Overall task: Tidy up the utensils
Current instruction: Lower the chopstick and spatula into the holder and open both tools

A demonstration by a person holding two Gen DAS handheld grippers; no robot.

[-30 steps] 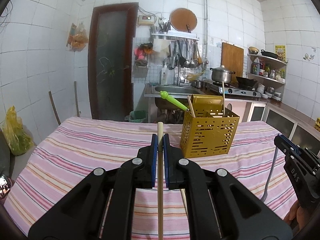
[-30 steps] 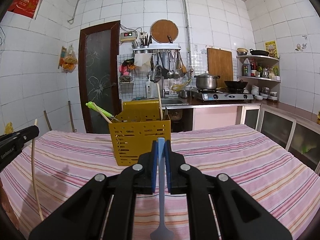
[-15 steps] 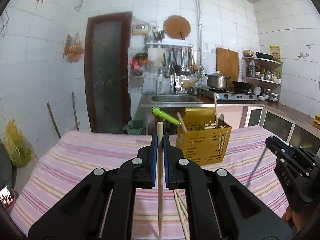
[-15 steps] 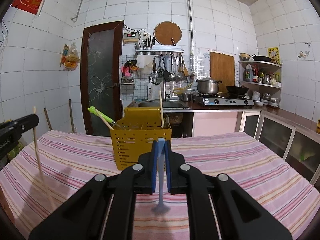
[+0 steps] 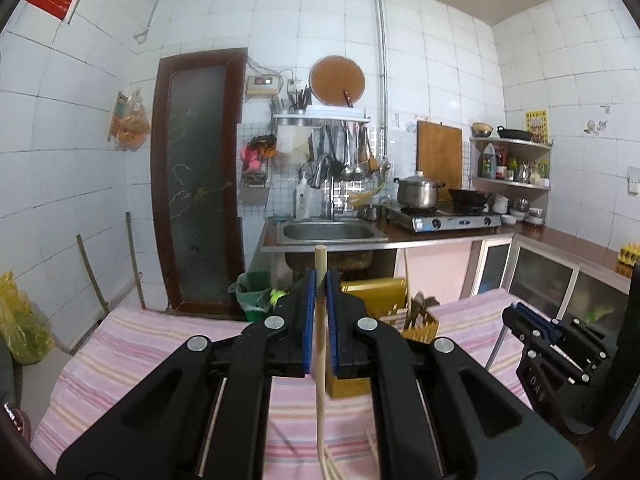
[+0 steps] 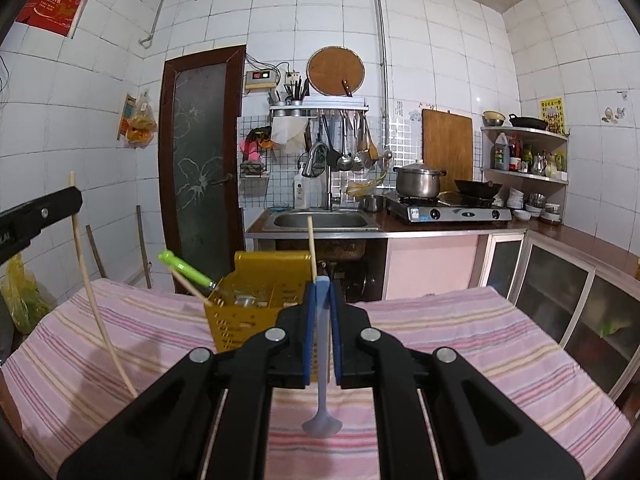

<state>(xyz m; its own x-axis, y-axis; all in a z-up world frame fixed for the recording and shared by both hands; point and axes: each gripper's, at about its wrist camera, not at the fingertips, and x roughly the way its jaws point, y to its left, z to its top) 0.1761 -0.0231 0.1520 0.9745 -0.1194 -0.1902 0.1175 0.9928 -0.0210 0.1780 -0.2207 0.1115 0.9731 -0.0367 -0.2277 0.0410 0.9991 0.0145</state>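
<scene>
Gripping chopstick [image 5: 320, 344] – left claw [image 5: 319, 320] | right claw [image 6: 320, 332] clamps spoon [image 6: 322, 420] | holder [image 6: 256, 320] ahead

table under a pink striped cloth

the table [image 6: 460, 340] is covered edge to edge by the cloth. a yellow slotted utensil caddy [image 6: 240, 324] stands on it, toward the far side. loose wooden chopsticks [image 5: 332, 466] lie on the near part.
</scene>
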